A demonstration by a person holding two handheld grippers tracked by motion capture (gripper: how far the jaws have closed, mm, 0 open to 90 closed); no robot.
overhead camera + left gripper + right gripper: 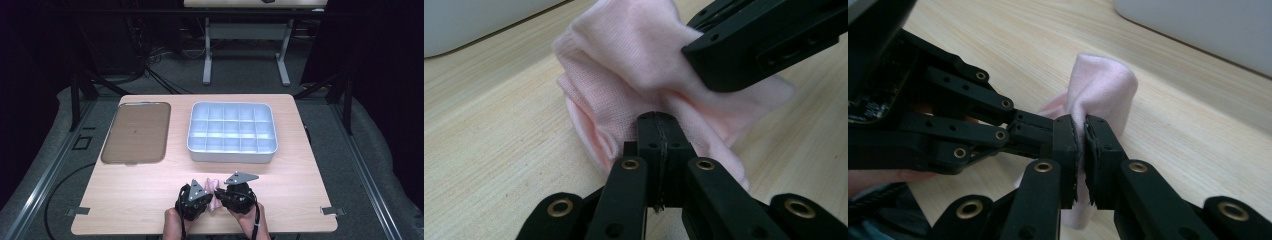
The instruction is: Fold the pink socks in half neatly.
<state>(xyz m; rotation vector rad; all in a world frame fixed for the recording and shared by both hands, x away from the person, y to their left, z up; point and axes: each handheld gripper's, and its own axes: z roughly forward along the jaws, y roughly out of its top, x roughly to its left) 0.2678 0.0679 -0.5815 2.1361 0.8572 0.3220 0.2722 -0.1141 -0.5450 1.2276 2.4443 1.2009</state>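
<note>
From above, the pink cloth (213, 192) is a small blur between the left gripper (202, 196) and right gripper (223, 194), near the table's (125, 200) front edge. Each gripper view shows more: both pairs of fingers (657, 131) pinch its bunched folds, apparently lifted slightly.

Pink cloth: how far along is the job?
Done: both grips are on. The left hand-held gripper and right hand-held gripper are each shut on the pink cloth near the table's front edge. In hand: bunching or folding it. Left: the divided bin and tray look empty.
</note>
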